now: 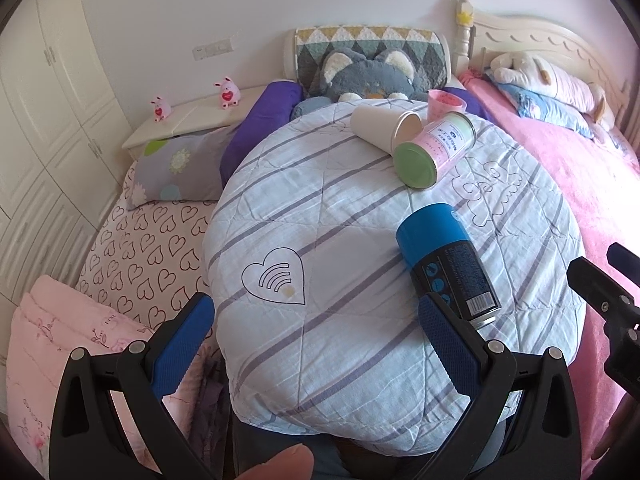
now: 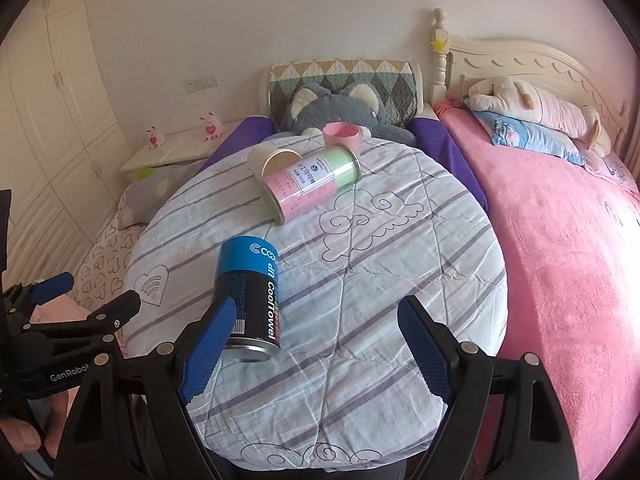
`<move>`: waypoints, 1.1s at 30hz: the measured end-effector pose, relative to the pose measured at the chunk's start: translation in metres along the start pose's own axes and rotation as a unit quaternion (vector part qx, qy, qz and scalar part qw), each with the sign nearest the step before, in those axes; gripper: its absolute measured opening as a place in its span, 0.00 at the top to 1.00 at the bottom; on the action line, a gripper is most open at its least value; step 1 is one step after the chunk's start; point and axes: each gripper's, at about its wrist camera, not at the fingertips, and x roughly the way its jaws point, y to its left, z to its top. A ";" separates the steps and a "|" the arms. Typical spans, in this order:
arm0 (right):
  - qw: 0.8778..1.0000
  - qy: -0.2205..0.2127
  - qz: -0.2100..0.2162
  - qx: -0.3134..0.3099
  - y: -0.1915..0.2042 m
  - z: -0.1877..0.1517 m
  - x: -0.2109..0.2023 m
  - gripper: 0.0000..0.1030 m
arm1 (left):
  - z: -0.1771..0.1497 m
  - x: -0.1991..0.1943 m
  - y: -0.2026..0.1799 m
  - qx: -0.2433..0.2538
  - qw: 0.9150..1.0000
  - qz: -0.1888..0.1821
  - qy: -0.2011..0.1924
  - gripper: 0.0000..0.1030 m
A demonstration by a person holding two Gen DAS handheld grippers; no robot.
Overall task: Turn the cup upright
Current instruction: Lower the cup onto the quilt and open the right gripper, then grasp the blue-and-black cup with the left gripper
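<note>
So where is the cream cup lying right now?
The cream cup lies on its side at the far end of the striped quilt, touching the pink-and-green can, just before the pink cup.

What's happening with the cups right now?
Left gripper and right gripper open, empty. Blue can, pink-green can, cream cup lying down; pink cup upright. Nothing blocking.

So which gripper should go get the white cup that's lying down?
Probably the right gripper: the white cup lies nearer its open jaws' line. From the left gripper, it sits far off to the right.
</note>
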 end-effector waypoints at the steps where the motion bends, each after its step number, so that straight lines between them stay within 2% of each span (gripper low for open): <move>1: 1.000 0.000 0.000 0.000 0.000 0.000 0.000 0.18 | 0.000 -0.001 -0.001 0.000 1.000 -0.001 0.000 0.00; 22: 1.000 0.011 0.002 0.011 -0.016 0.004 0.005 0.18 | 0.004 0.004 -0.010 -0.003 1.000 -0.021 0.017 0.00; 33: 0.999 0.017 0.001 0.037 -0.039 0.002 0.012 0.18 | 0.014 0.018 -0.038 0.020 0.999 -0.031 0.031 0.00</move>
